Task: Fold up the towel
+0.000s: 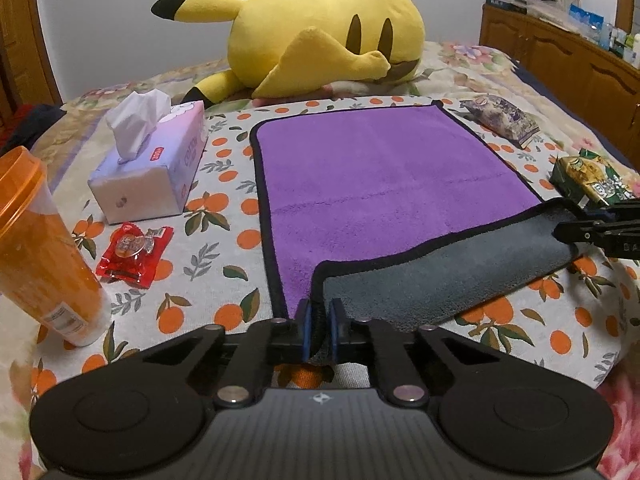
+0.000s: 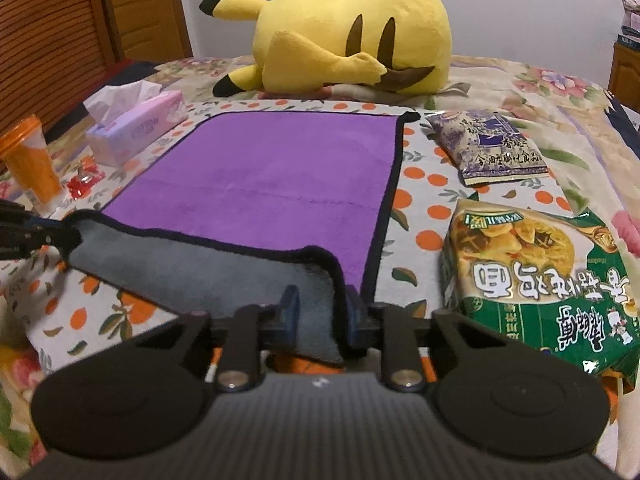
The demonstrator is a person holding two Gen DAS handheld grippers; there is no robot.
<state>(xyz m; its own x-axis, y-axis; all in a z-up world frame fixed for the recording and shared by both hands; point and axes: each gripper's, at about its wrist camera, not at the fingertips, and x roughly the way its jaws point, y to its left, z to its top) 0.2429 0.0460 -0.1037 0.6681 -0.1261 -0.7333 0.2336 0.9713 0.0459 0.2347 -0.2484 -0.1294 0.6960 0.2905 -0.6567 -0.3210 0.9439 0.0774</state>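
Note:
A purple towel (image 1: 380, 168) with black trim and a grey underside lies flat on an orange-print cloth; it also shows in the right wrist view (image 2: 272, 176). Its near edge is lifted and turned over, showing a grey strip (image 1: 440, 272). My left gripper (image 1: 320, 324) is shut on the near left corner of the towel. My right gripper (image 2: 320, 312) is shut on the near right corner. Each gripper shows in the other's view, the right one (image 1: 576, 232) at the far right and the left one (image 2: 60, 236) at the far left.
A tissue box (image 1: 148, 164), a red snack packet (image 1: 136, 252) and an orange cup (image 1: 36, 256) sit left of the towel. A purple snack bag (image 2: 488, 148) and a green noodle pack (image 2: 540, 280) lie right. A yellow plush toy (image 1: 320, 36) lies behind.

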